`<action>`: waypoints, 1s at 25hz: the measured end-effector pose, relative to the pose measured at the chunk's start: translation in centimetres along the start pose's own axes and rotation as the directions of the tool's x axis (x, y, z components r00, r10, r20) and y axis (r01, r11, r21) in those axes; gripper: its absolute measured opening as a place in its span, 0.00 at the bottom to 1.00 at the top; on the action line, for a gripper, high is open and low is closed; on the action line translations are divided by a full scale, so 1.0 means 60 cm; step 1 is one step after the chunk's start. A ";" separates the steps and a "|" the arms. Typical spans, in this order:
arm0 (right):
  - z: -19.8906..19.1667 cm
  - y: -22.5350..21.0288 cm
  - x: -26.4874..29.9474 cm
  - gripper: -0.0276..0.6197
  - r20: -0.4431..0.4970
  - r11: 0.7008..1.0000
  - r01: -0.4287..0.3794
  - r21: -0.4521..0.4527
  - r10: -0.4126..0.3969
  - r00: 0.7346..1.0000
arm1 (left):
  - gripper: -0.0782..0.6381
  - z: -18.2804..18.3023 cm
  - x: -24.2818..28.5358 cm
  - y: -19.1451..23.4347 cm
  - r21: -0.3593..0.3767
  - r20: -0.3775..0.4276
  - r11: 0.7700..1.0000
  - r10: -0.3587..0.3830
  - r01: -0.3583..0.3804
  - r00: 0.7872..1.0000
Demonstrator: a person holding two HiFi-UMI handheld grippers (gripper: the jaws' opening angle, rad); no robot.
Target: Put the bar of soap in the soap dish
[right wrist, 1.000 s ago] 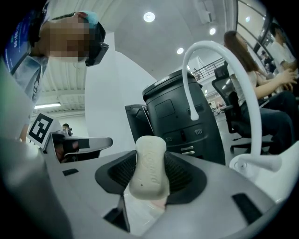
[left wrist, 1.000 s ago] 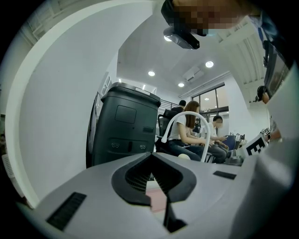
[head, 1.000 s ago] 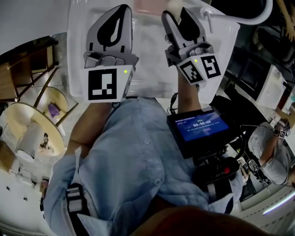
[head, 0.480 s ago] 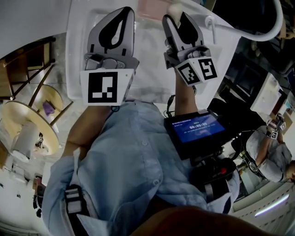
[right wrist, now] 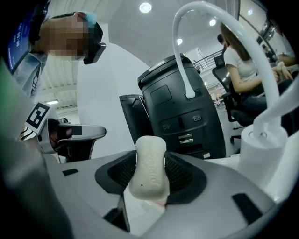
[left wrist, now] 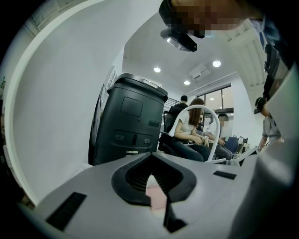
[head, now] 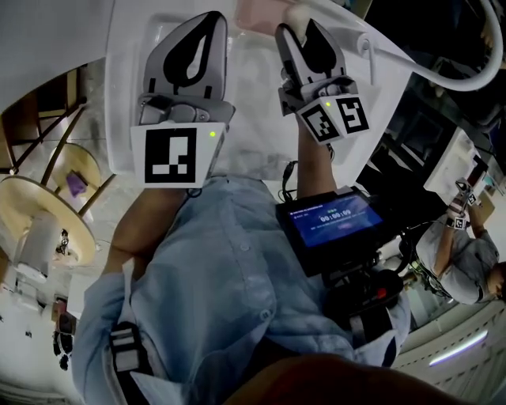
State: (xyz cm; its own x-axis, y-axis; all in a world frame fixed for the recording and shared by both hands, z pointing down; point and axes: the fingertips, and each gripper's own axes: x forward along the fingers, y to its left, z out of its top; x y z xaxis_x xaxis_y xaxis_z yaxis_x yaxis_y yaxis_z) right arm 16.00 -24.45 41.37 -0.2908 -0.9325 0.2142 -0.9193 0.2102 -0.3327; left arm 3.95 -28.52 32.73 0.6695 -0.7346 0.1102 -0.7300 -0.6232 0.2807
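Note:
The cream bar of soap (right wrist: 150, 168) stands upright between the jaws of my right gripper (right wrist: 149, 191), which is shut on it. In the head view that soap (head: 299, 14) shows at the tip of the right gripper (head: 300, 28), over the far side of a white basin (head: 253, 119). A pink soap dish (head: 257, 11) lies just left of the soap at the top edge, partly cut off. My left gripper (head: 205, 24) is held beside it, shut and holding nothing. Through its jaws in the left gripper view (left wrist: 156, 186) a pink patch (left wrist: 155, 197) shows.
A white curved faucet (right wrist: 210, 28) rises at the right of the basin. A tall black bin (left wrist: 131, 121) stands behind it. Several people sit at desks in the background (left wrist: 191, 135). A round wooden stool (head: 47, 213) stands on the floor at left.
Both grippers have drifted slightly up and left in the head view. The right one keeps its hold on the soap; the left one stays shut.

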 end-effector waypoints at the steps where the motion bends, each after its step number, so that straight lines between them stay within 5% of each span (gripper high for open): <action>1: -0.011 -0.007 0.011 0.35 -0.010 1.000 0.002 0.004 -0.002 1.000 | 0.12 -0.010 0.009 0.009 -0.007 -0.009 1.000 0.003 -0.003 1.000; 25: -0.053 -0.009 0.025 0.35 -0.112 0.995 0.008 -0.100 -0.019 0.994 | 0.12 -0.009 -0.002 0.037 -0.026 -0.025 0.999 0.036 -0.037 0.999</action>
State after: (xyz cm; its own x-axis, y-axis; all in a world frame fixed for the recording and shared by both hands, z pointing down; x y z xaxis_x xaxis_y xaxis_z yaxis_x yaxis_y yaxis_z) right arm 15.22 -25.04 44.77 -0.3007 -0.8976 0.3222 -0.9436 0.2311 -0.2370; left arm 2.30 -29.67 33.89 0.6458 -0.7498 0.1443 -0.7504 -0.5883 0.3015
